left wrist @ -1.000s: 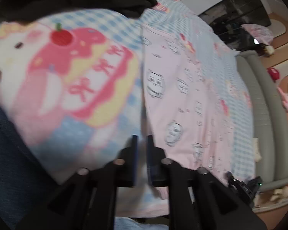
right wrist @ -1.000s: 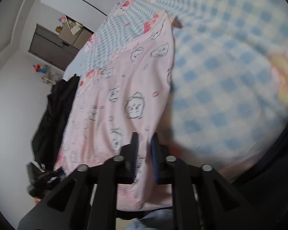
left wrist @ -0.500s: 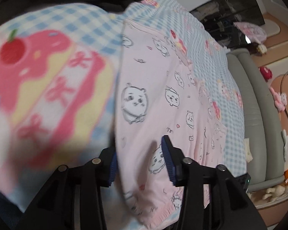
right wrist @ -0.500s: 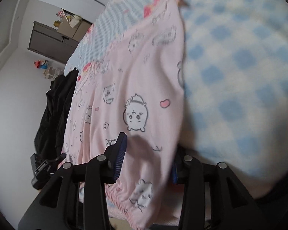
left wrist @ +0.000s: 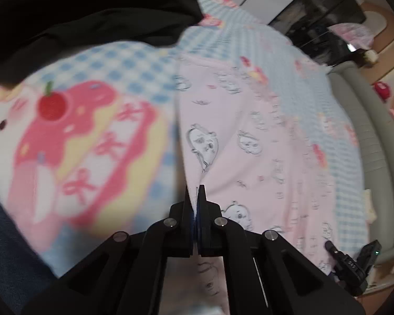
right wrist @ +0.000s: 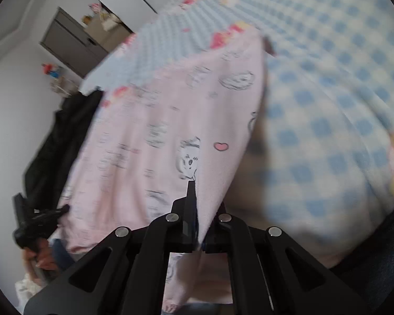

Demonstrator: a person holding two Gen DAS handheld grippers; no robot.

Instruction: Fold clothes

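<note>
At the bottom centre of the left wrist view, the left tool (left wrist: 197, 191) was seen with its two fingers pressed together on the near edge of the pink printed garment (left wrist: 252, 162), a thin fold of the cloth being pinched between them. In the right wrist view, the right tool (right wrist: 197, 197) was likewise clamped on the same garment (right wrist: 155, 131), whose right edge was draped over one finger so that only the other was clearly shown. The garment, printed with small cartoon faces, was spread across the bed from the tools toward the upper middle of both frames. Under it, the blue-and-white checked bedcover (left wrist: 315, 89) was laid out, a large pink and yellow cartoon motif (left wrist: 81, 141) being shown at the left of the left wrist view. The other tool was caught at the lower right edge of the left wrist view and at the lower left of the right wrist view, where it was gripped by a hand (right wrist: 40, 257). Farther off, a heap of black clothing (left wrist: 86, 13) was seen at the upper left of the left wrist view, and a grey padded bed edge (left wrist: 375, 141) at the right. A grey cabinet (right wrist: 71, 44) was visible against the white wall in the upper left of the right wrist view.
</note>
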